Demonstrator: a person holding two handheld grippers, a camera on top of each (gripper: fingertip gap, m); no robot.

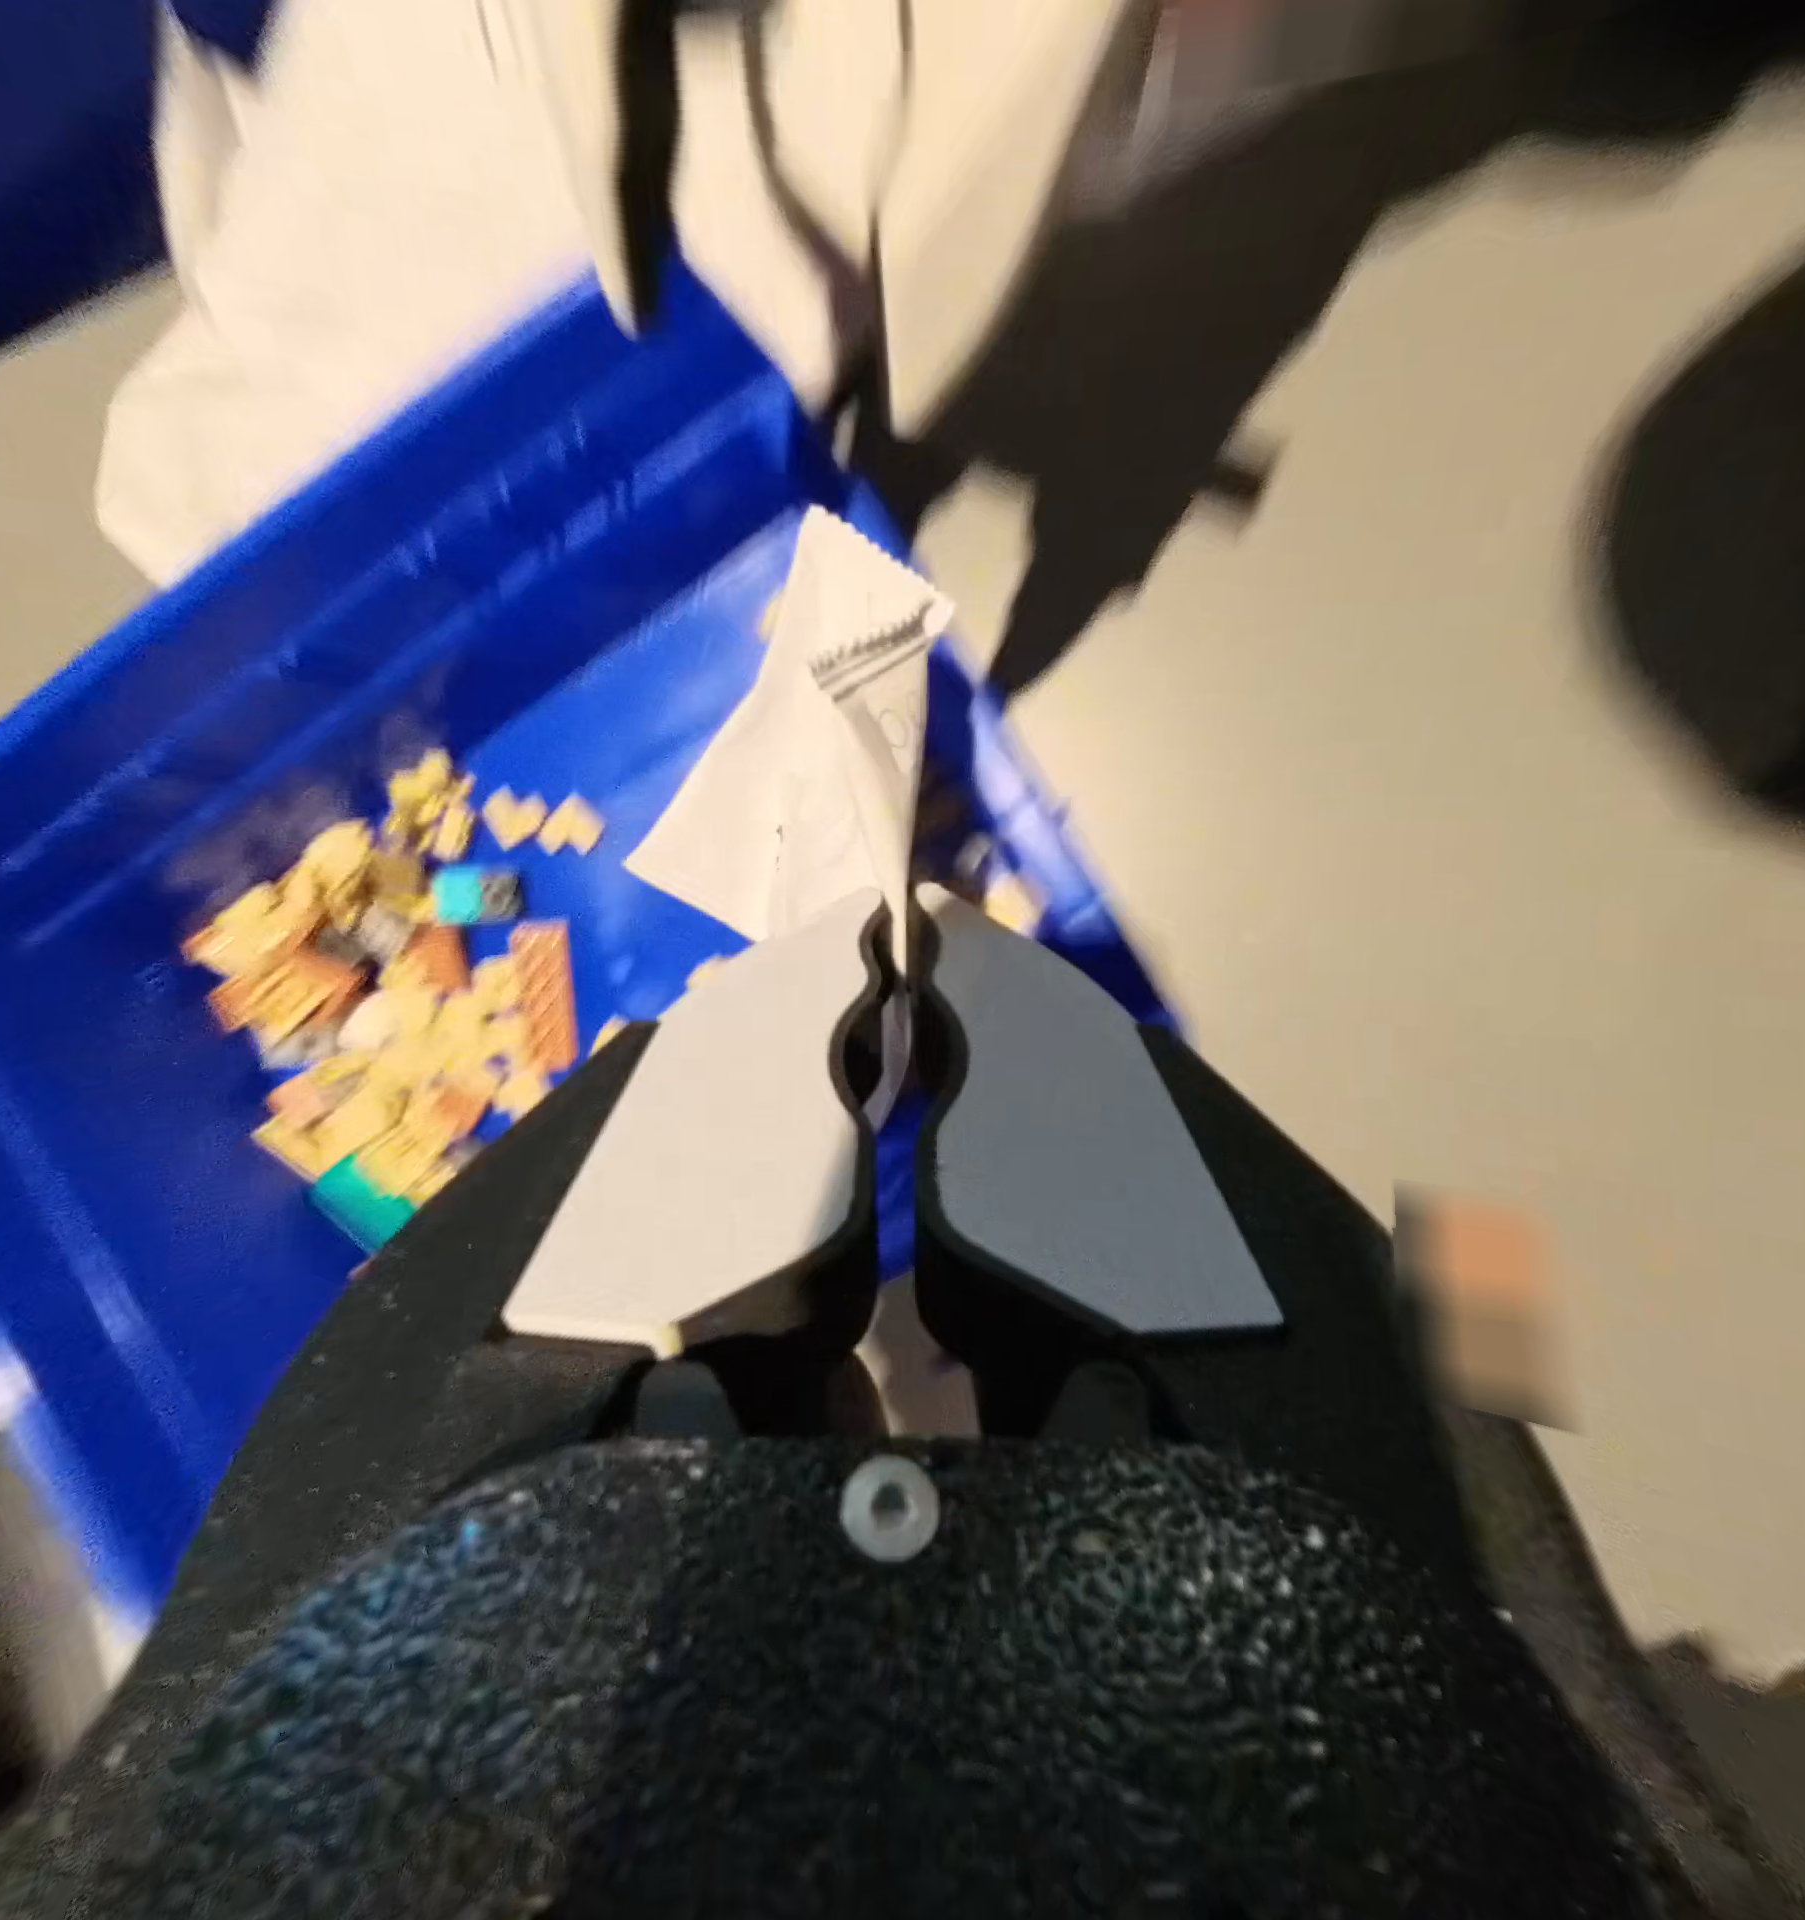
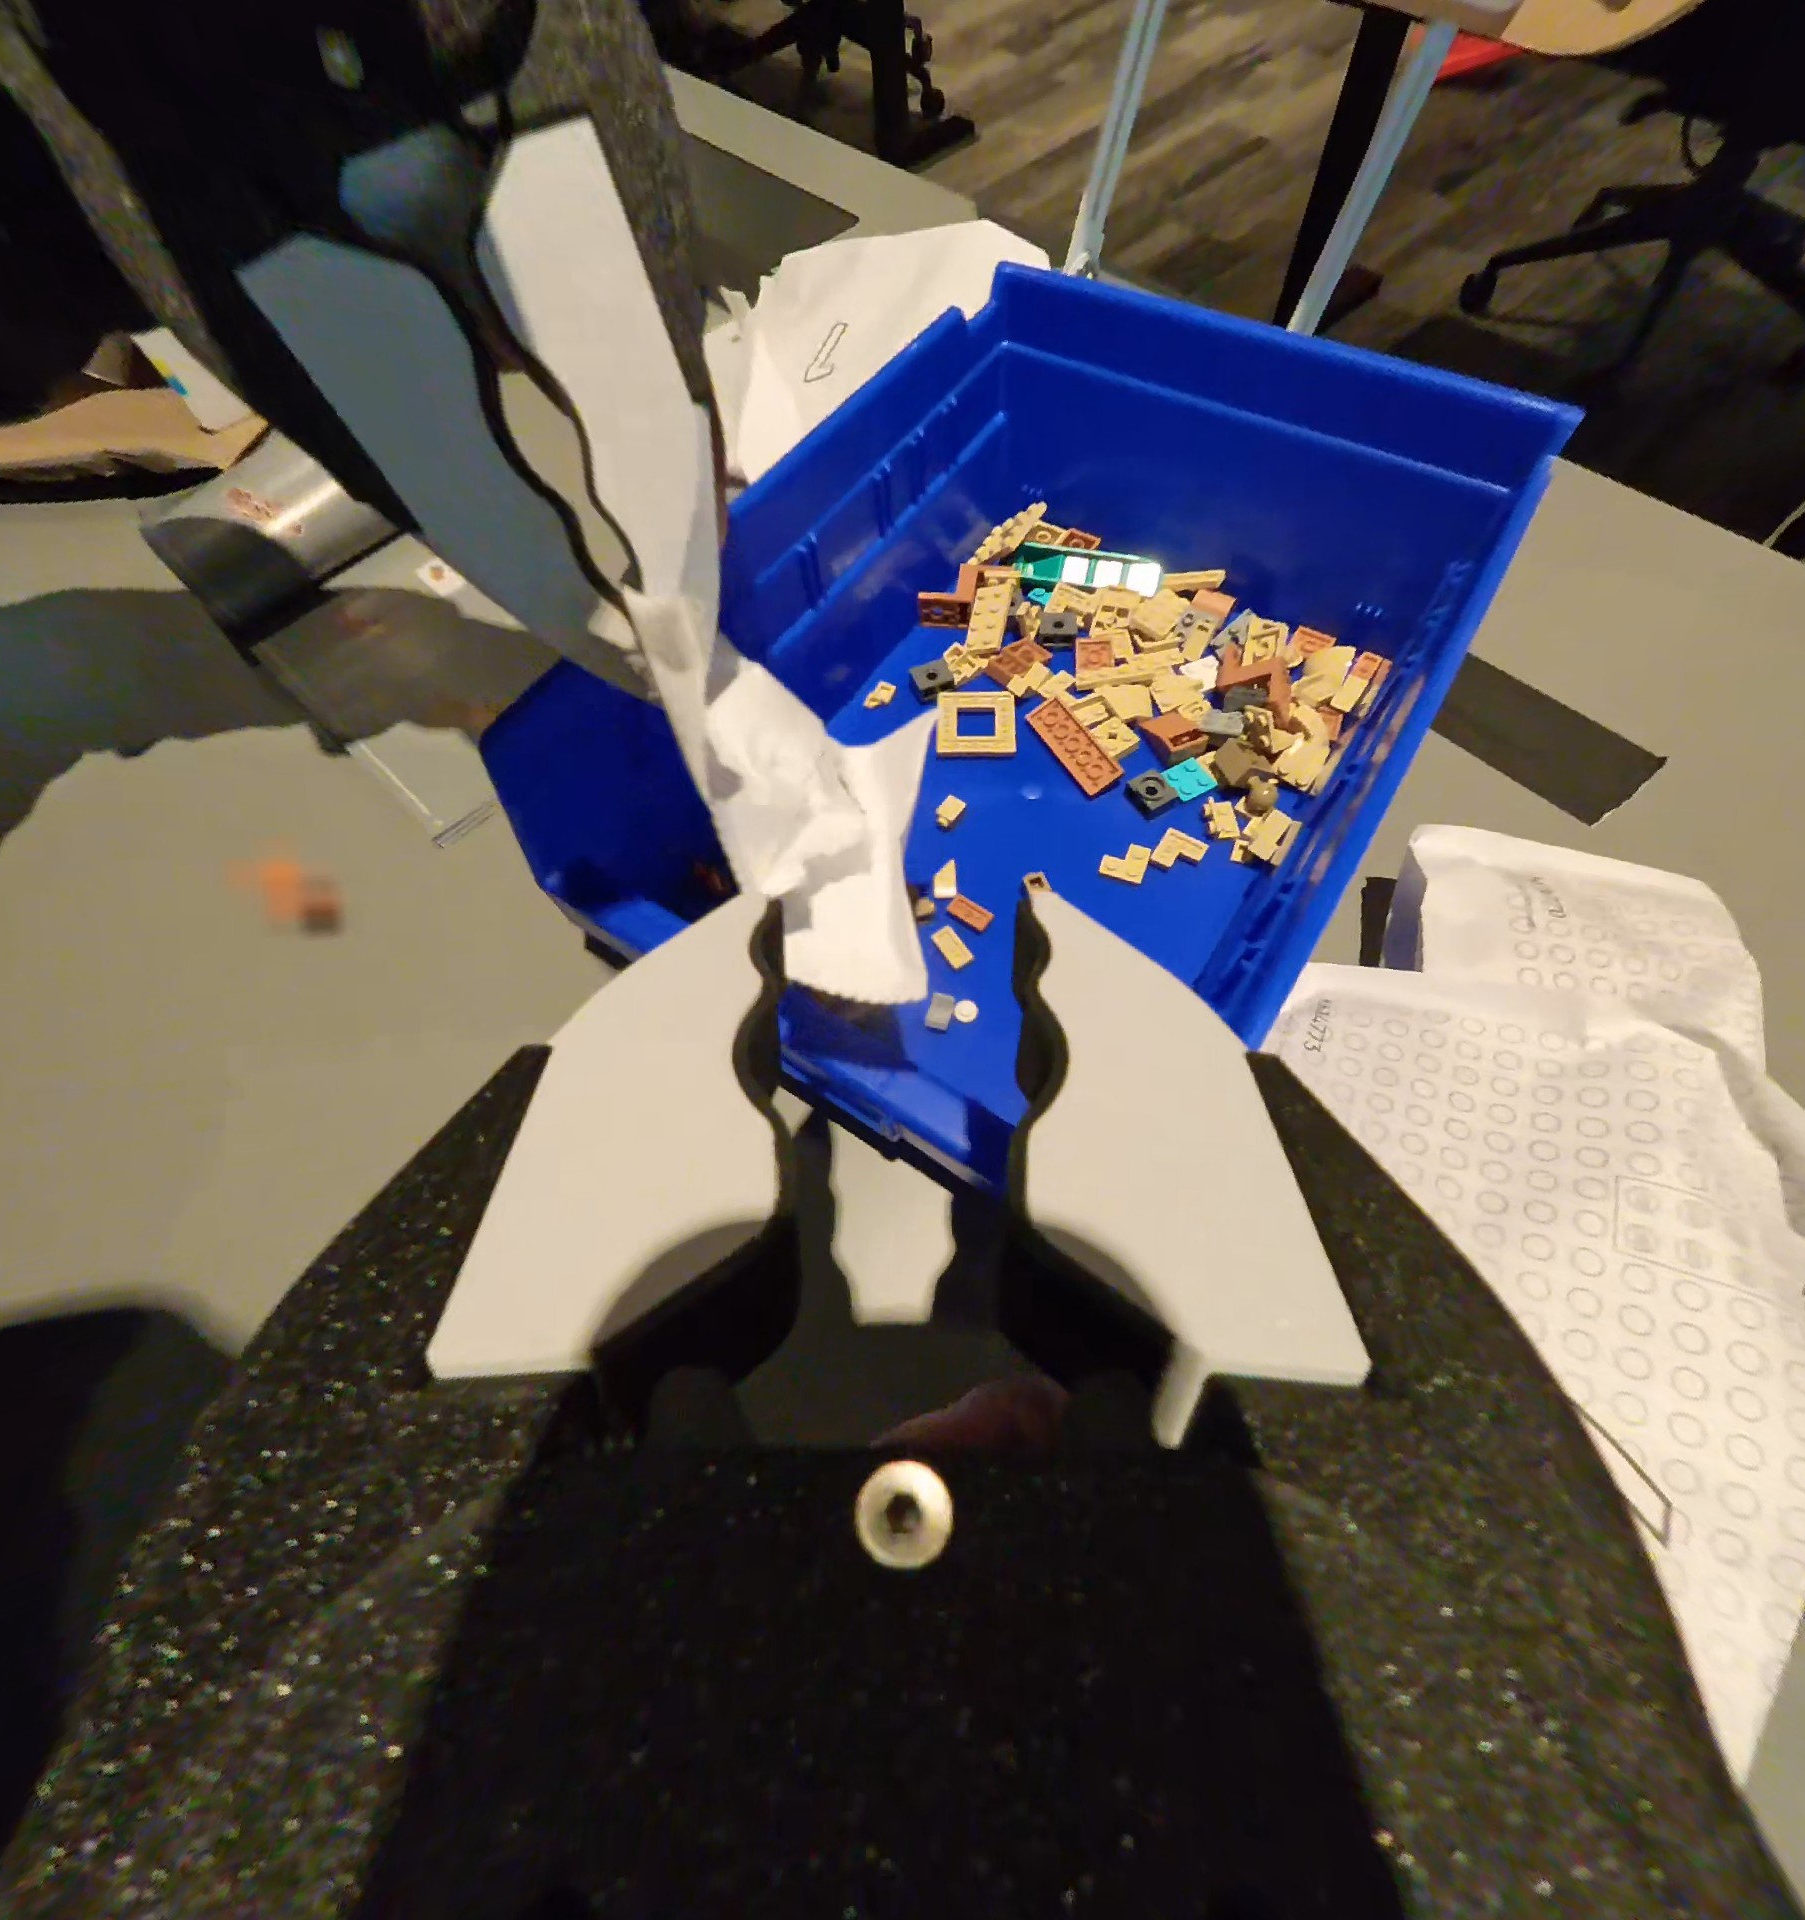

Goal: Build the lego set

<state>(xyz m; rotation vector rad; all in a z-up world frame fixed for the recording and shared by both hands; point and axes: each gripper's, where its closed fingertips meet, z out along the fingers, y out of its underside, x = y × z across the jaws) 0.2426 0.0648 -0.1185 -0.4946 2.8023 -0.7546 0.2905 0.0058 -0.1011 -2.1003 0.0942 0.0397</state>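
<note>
A: Item one, the left gripper (image 1: 903, 925)?
B: Jaws pinched tight on a white paper bag (image 1: 836, 769), which has a serrated edge. The left wrist view is motion-blurred. In the right wrist view the same gripper (image 2: 649, 613) comes in from 11 o'clock and holds the crumpled bag (image 2: 804, 821) over the bin's near-left corner.

A: The right gripper (image 2: 898, 914)?
B: Jaws spread apart, nothing clamped. The bag's lower end hangs just beside the left finger (image 2: 669, 1049); whether they touch I cannot tell.

A: Item three, the bin (image 2: 1241, 416)?
B: Blue plastic, open-topped, on a grey table (image 2: 202, 1039). It fills the view from centre toward 1 o'clock.

A: The lego pieces (image 2: 1137, 675)?
B: A loose heap on the bin floor, mostly tan, with brown, dark grey and teal ones. A few strays lie nearer the right gripper. In the left wrist view the heap (image 1: 378, 987) sits at 9 o'clock, blurred.

A: Any printed matter?
B: A white sheet (image 2: 1563, 1195) with rows of printed circles and some handwriting lies at 3 o'clock, just beside the bin. Another white bag (image 2: 836, 312) bearing a printed mark lies behind the bin at 12 o'clock. Wording not recorded.
</note>
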